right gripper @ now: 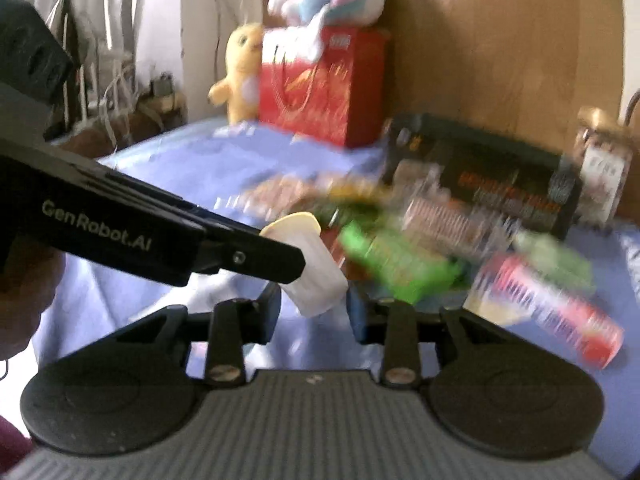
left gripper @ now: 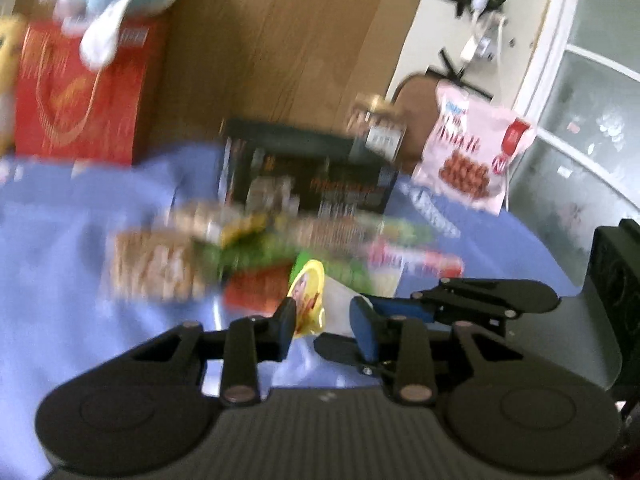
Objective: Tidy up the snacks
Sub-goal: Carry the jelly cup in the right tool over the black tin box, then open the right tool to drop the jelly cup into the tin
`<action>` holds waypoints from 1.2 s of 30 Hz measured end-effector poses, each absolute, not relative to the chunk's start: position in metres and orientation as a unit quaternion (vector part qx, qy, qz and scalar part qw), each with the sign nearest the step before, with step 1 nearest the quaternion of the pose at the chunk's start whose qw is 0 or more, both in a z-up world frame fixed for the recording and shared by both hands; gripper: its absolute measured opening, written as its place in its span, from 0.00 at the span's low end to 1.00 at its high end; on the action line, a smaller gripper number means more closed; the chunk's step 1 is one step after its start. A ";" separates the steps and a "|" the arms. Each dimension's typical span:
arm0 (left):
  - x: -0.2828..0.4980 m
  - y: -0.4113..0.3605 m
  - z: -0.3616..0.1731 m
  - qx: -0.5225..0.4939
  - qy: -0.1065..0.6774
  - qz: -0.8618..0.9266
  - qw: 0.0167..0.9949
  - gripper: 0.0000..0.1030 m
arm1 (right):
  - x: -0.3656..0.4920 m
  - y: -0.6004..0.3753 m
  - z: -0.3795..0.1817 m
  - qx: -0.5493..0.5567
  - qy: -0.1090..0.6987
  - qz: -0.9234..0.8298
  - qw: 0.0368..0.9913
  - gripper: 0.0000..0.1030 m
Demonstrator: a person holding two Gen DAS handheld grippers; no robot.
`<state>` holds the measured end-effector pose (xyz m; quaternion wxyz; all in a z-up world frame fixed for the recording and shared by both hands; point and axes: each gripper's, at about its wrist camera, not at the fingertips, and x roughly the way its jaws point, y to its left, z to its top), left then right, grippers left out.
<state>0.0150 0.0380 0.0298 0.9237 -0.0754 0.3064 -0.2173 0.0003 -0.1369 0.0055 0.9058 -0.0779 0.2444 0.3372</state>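
Observation:
A small white jelly cup [left gripper: 310, 300] with a yellow lid sits between the fingers of my left gripper [left gripper: 324, 328], which is shut on it just above the blue cloth [left gripper: 60, 240]. One of the right gripper's fingers [left gripper: 404, 309] reaches in from the right beside the cup. In the right wrist view the cup [right gripper: 316, 276] is tilted, with the left gripper [right gripper: 280, 258] crossing in from the left. The cup's base lies between the fingers of my right gripper [right gripper: 314, 314]; blur hides whether they press on it. A blurred pile of snack packets [right gripper: 400, 248] lies just beyond.
A black box [left gripper: 304, 168], a jar [left gripper: 378, 124] and a pink snack bag [left gripper: 468, 148] stand behind the pile. A red gift bag [right gripper: 320, 84] with plush toys [right gripper: 240, 72] stands at the back. A red packet [right gripper: 560, 312] lies to the right.

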 end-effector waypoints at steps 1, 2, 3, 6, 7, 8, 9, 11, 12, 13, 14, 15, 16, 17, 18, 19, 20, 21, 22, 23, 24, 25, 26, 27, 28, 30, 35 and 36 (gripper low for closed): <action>0.021 0.035 0.038 -0.072 0.297 -0.216 0.927 0.30 | 0.006 -0.138 0.011 -0.077 0.234 0.335 0.909 0.37; 0.028 0.033 0.046 -0.071 0.288 -0.216 0.930 0.30 | 0.015 -0.139 0.019 -0.079 0.224 0.331 0.913 0.37; 0.037 0.030 0.054 -0.069 0.277 -0.215 0.934 0.30 | 0.024 -0.139 0.024 -0.082 0.217 0.326 0.917 0.37; 0.067 0.022 0.072 -0.067 0.248 -0.212 0.943 0.30 | 0.056 -0.140 0.041 -0.093 0.194 0.308 0.927 0.37; 0.079 0.019 0.078 -0.070 0.242 -0.211 0.944 0.30 | 0.069 -0.141 0.046 -0.096 0.189 0.302 0.930 0.37; 0.090 0.017 0.081 -0.073 0.236 -0.210 0.946 0.30 | 0.082 -0.142 0.050 -0.097 0.187 0.296 0.932 0.37; 0.102 0.014 0.085 -0.074 0.229 -0.210 0.947 0.30 | 0.094 -0.143 0.053 -0.097 0.186 0.290 0.934 0.37; 0.124 0.008 0.088 -0.077 0.224 -0.208 0.949 0.30 | 0.117 -0.146 0.057 -0.092 0.193 0.281 0.936 0.37; 0.134 0.005 0.087 -0.079 0.224 -0.207 0.949 0.30 | 0.129 -0.148 0.057 -0.088 0.200 0.278 0.935 0.37; 0.144 0.003 0.086 -0.080 0.226 -0.206 0.949 0.30 | 0.141 -0.150 0.056 -0.084 0.208 0.276 0.935 0.37; 0.154 0.000 0.083 -0.083 0.230 -0.205 0.948 0.30 | 0.149 -0.152 0.055 -0.081 0.216 0.273 0.934 0.37; 0.161 -0.002 0.080 -0.086 0.234 -0.204 0.947 0.30 | 0.156 -0.152 0.052 -0.081 0.223 0.270 0.933 0.38; 0.168 -0.004 0.076 -0.090 0.240 -0.202 0.945 0.30 | 0.162 -0.153 0.049 -0.083 0.230 0.267 0.932 0.38; 0.173 -0.006 0.073 -0.092 0.244 -0.201 0.944 0.30 | 0.167 -0.154 0.045 -0.086 0.234 0.265 0.932 0.38; 0.177 -0.007 0.068 -0.094 0.248 -0.198 0.943 0.31 | 0.169 -0.153 0.042 -0.088 0.240 0.262 0.931 0.38; 0.180 -0.010 0.064 -0.094 0.253 -0.195 0.943 0.32 | 0.170 -0.153 0.038 -0.087 0.245 0.260 0.930 0.39; 0.182 -0.012 0.060 -0.091 0.257 -0.187 0.944 0.35 | 0.171 -0.153 0.035 -0.082 0.251 0.257 0.930 0.39; 0.183 -0.014 0.058 -0.087 0.264 -0.182 0.943 0.38 | 0.171 -0.155 0.034 -0.075 0.251 0.255 0.931 0.43; 0.183 -0.016 0.056 -0.084 0.268 -0.180 0.943 0.41 | 0.169 -0.157 0.034 -0.070 0.246 0.251 0.934 0.46; 0.179 -0.015 0.057 -0.086 0.263 -0.179 0.944 0.42 | 0.168 -0.158 0.036 -0.067 0.244 0.249 0.935 0.46; 0.173 -0.013 0.060 -0.086 0.256 -0.181 0.946 0.43 | 0.164 -0.161 0.038 -0.060 0.238 0.250 0.937 0.46; 0.166 -0.009 0.065 -0.089 0.247 -0.183 0.948 0.43 | 0.159 -0.164 0.041 -0.053 0.231 0.251 0.939 0.46; 0.158 -0.004 0.069 -0.095 0.235 -0.183 0.950 0.45 | 0.154 -0.166 0.044 -0.050 0.223 0.254 0.940 0.46; 0.148 0.003 0.075 -0.103 0.224 -0.182 0.952 0.45 | 0.146 -0.167 0.046 -0.048 0.218 0.256 0.941 0.46; 0.136 0.012 0.079 -0.114 0.212 -0.182 0.953 0.45 | 0.140 -0.168 0.048 -0.042 0.215 0.259 0.941 0.46; 0.111 0.036 0.084 -0.134 0.191 -0.178 0.956 0.47 | 0.125 -0.169 0.050 -0.023 0.216 0.281 0.935 0.46; 0.054 0.104 0.063 -0.149 0.184 -0.097 0.967 0.50 | 0.084 -0.159 0.040 0.019 0.251 0.358 0.899 0.46; 0.047 0.118 0.056 -0.153 0.193 -0.074 0.966 0.50 | 0.076 -0.153 0.037 0.021 0.258 0.370 0.892 0.46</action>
